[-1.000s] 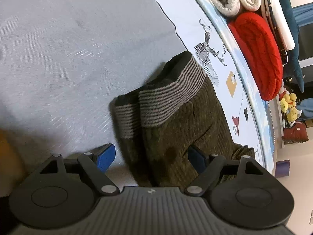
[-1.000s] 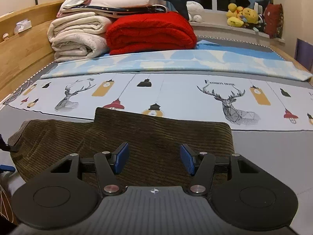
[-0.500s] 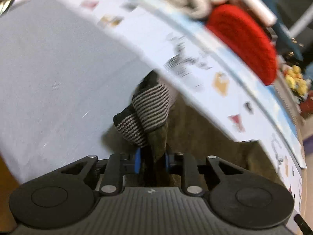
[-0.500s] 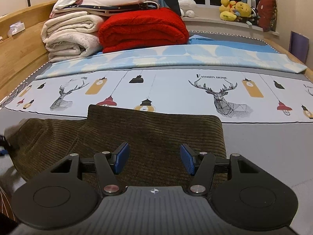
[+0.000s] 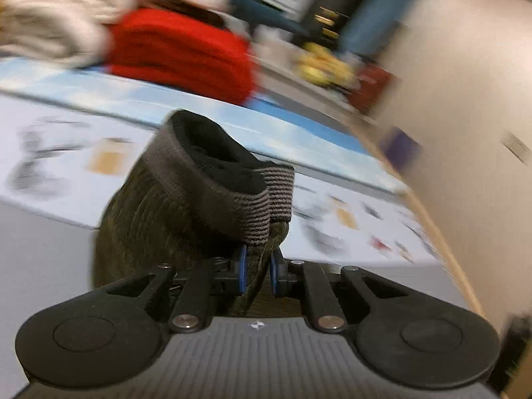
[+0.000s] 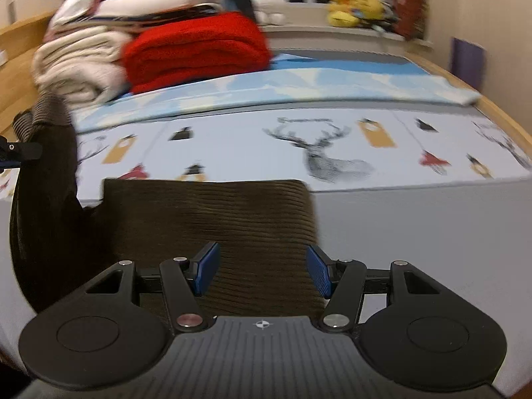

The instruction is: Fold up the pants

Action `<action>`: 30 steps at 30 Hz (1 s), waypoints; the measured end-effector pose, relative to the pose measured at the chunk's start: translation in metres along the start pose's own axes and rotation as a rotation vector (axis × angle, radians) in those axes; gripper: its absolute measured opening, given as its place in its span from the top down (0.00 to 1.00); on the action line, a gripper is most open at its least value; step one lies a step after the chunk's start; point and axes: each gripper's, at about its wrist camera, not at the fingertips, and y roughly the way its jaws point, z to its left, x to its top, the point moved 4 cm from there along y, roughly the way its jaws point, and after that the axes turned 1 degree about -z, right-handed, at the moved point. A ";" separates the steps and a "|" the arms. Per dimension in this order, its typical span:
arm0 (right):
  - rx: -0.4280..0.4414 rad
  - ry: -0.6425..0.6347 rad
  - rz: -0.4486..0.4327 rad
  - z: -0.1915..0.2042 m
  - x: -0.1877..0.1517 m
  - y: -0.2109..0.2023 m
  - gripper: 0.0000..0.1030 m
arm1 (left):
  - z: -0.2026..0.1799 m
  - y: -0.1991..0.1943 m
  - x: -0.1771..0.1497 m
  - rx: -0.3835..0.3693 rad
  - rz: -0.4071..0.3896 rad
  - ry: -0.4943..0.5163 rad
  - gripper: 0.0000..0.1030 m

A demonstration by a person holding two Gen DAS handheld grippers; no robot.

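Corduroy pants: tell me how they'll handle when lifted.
Probably floppy: the corduroy pants hang limp where the left gripper lifts the leg ends. Likely grippy, not slippery, given the ribbed weave. The striped cuffs look thick, so a fold may stay bulky.

Pants (image 6: 232, 232): brown ribbed corduroy, matt, with a striped knit cuff (image 5: 232, 193) just ahead of the left gripper (image 5: 257, 267), whose blue pads pinch the cloth. Right gripper (image 6: 262, 272): matt black plastic links, shiny metal pins, ridged blue pads spread over the corduroy. Beyond both: smooth printed sheet (image 6: 365, 146), fuzzy red blanket (image 6: 196, 53), pale wood bedframe (image 6: 505, 123).
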 end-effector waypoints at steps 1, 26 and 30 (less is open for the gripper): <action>-0.013 0.027 -0.001 -0.009 -0.001 -0.002 0.42 | -0.022 0.010 -0.007 -0.053 0.030 0.047 0.87; 0.177 0.386 0.214 -0.031 -0.002 0.067 0.22 | 0.050 0.060 -0.007 0.232 0.346 0.226 0.38; 0.175 0.356 0.278 -0.014 -0.007 0.104 0.19 | 0.055 0.071 -0.010 0.269 0.352 0.255 0.39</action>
